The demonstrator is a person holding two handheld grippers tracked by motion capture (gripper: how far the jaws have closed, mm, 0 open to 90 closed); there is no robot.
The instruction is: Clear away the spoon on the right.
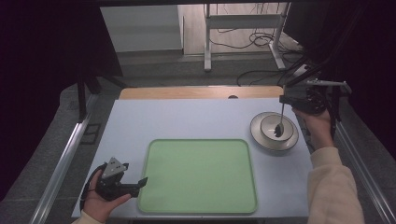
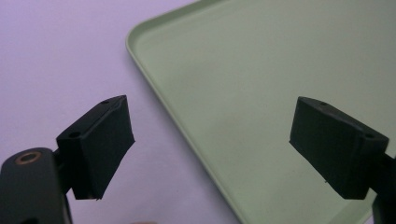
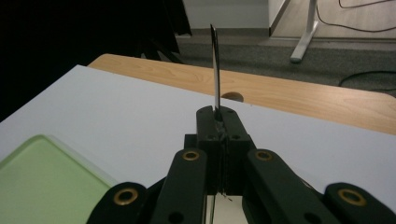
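A metal spoon (image 1: 281, 116) hangs upright, its dark bowl end down inside a small white bowl (image 1: 270, 123) that sits on a grey plate (image 1: 261, 140) at the table's right. My right gripper (image 1: 286, 99) is shut on the upper part of the handle; in the right gripper view the thin handle (image 3: 215, 65) sticks up out of the closed right gripper (image 3: 219, 114). My left gripper (image 1: 141, 183) rests low at the front left, open, beside the corner of a green tray (image 1: 201, 177). Nothing is held in the left gripper (image 2: 212, 144), which spans the tray's rim (image 2: 154, 88).
The pale table top (image 1: 187, 116) ends at a wooden strip (image 1: 196, 92) along its far edge. Beyond it are grey floor, a white metal stand (image 1: 208, 42) and loose cables (image 1: 261, 39). Metal rails (image 1: 60, 163) run along both sides of the table.
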